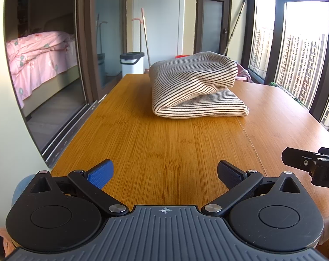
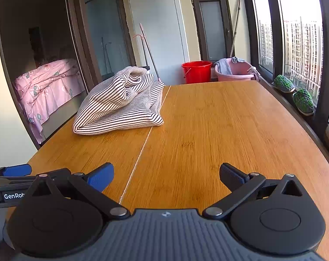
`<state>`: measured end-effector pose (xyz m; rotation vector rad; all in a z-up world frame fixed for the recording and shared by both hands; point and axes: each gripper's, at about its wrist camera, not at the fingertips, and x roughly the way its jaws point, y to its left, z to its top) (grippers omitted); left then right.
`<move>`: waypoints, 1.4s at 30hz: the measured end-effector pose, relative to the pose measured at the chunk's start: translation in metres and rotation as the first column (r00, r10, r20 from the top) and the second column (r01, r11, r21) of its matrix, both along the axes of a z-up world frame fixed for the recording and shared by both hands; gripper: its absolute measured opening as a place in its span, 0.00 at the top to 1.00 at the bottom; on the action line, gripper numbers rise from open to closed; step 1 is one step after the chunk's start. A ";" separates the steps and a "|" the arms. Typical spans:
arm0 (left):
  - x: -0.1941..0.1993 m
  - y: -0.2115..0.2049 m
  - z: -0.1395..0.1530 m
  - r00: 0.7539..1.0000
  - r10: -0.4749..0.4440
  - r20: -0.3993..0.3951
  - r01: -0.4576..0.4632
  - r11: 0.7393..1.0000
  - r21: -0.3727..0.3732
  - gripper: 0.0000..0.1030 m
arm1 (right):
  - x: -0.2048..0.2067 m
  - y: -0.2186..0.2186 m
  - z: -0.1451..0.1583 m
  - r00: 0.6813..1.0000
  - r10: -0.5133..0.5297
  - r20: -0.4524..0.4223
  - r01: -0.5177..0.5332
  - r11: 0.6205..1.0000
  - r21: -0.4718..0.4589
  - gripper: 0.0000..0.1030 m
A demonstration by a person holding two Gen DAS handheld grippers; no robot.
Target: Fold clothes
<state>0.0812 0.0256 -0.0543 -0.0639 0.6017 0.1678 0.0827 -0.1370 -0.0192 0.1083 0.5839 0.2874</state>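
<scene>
- A long wooden tabletop (image 1: 164, 143) with a bamboo grain fills the middle of both views; a thin seam runs lengthwise along it.
- A striped garment (image 1: 197, 87), cream with thin dark lines, lies folded in a loose, puffy bundle on the tabletop, in the upper middle of the left wrist view and the centre left of the right wrist view (image 2: 121, 104). It sits well apart from both tongs.
- The left tongs (image 1: 165, 175) are spread wide at the bottom of the frame, holding nothing.
- The right tongs (image 2: 166, 175) are likewise wide and hold nothing.
- At upper left, a dark-framed sliding door shows a bed with a pink floral quilt (image 1: 40, 58).
- Beyond the tabletop's far end stand a red bucket (image 2: 196, 70), a pink basin (image 2: 236, 72) with cloths draped over it, and a white bin (image 1: 131, 63).
- Tall windows at right show apartment blocks; two green slippers (image 2: 293, 92) rest on the sill.
</scene>
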 end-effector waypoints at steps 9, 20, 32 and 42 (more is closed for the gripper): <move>0.000 0.000 0.000 1.000 0.002 0.001 -0.002 1.000 0.001 0.00 | 0.000 -0.001 -0.001 1.000 -0.001 -0.001 0.001 1.000 0.001 0.00; 0.001 -0.001 0.000 1.000 0.001 0.002 -0.001 1.000 0.001 0.00 | 0.001 0.000 -0.002 1.000 -0.002 -0.005 0.002 1.000 0.002 0.00; 0.000 -0.001 0.000 1.000 -0.001 0.005 0.001 1.000 0.002 0.00 | 0.002 0.001 -0.002 1.000 -0.001 -0.007 0.001 1.000 0.003 0.00; 0.000 -0.003 0.000 1.000 -0.001 0.011 0.001 1.000 0.012 0.00 | 0.003 0.000 -0.003 1.000 -0.002 -0.008 0.002 1.000 0.003 0.00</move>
